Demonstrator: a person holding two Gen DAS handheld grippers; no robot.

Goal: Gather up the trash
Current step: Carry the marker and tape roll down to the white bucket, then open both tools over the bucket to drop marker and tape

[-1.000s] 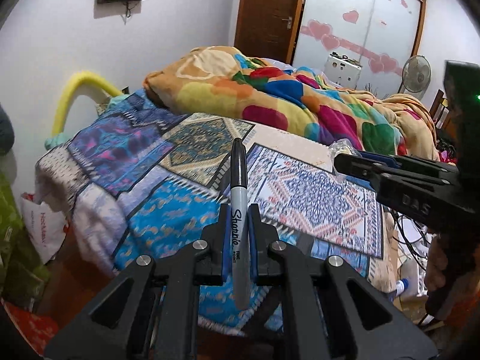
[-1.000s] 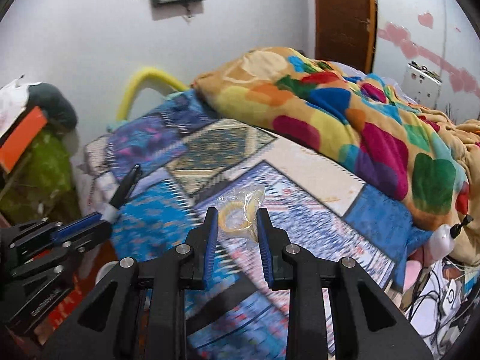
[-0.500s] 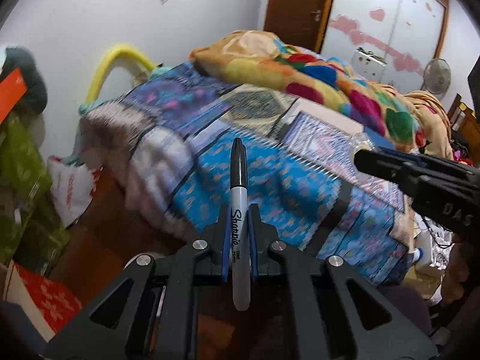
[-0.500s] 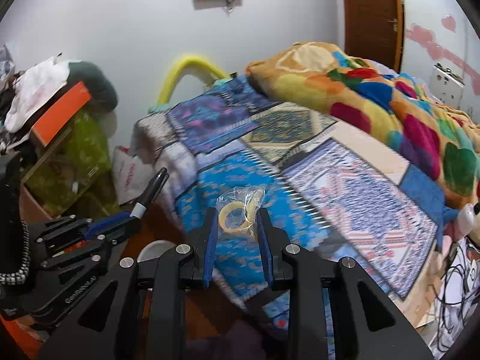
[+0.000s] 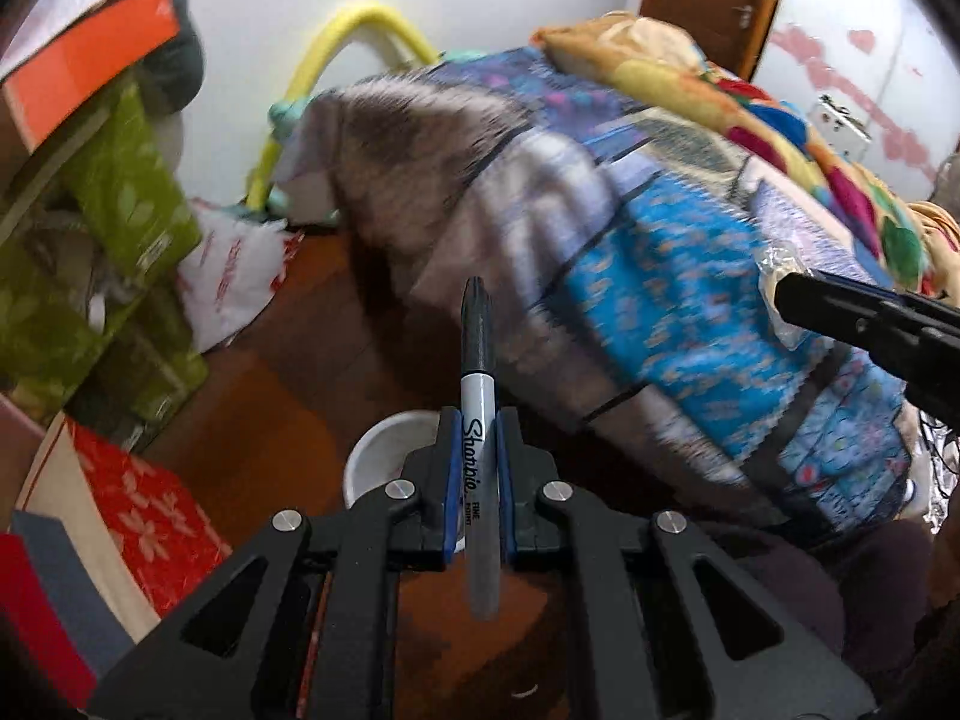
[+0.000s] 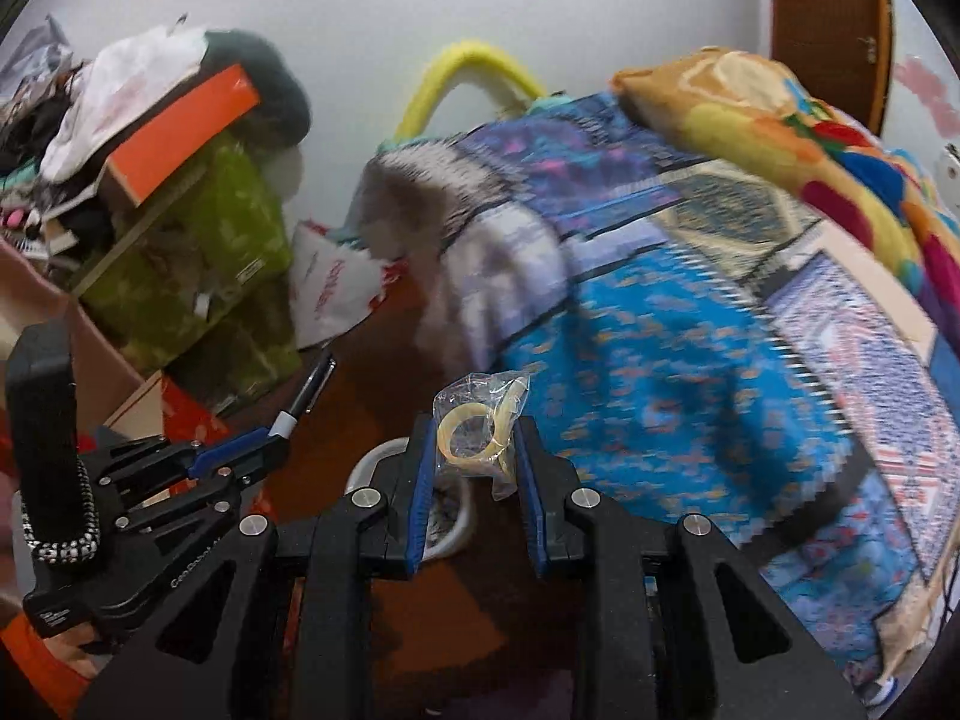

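Note:
My left gripper [image 5: 477, 420] is shut on a black Sharpie marker [image 5: 478, 384] that points up and forward; it also shows in the right wrist view [image 6: 300, 405]. My right gripper [image 6: 474, 429] is shut on a clear plastic bag with yellow rings [image 6: 480, 429]; the bag shows at the right of the left wrist view [image 5: 780, 282]. A white bin [image 5: 390, 456] stands on the brown floor just below both grippers, partly hidden by the fingers; it also shows in the right wrist view [image 6: 378, 462].
The bed with a patterned blue cover [image 6: 690, 360] fills the right. Green boxes [image 5: 120, 210] with an orange box [image 6: 180, 132] stand at the left, a white plastic bag [image 6: 330, 294] lies by the wall, and a red patterned box [image 5: 144, 516] sits near left.
Both grippers swung left and down away from the bed top toward the floor, still holding the marker and the bag. The white bin has come into view beneath them.

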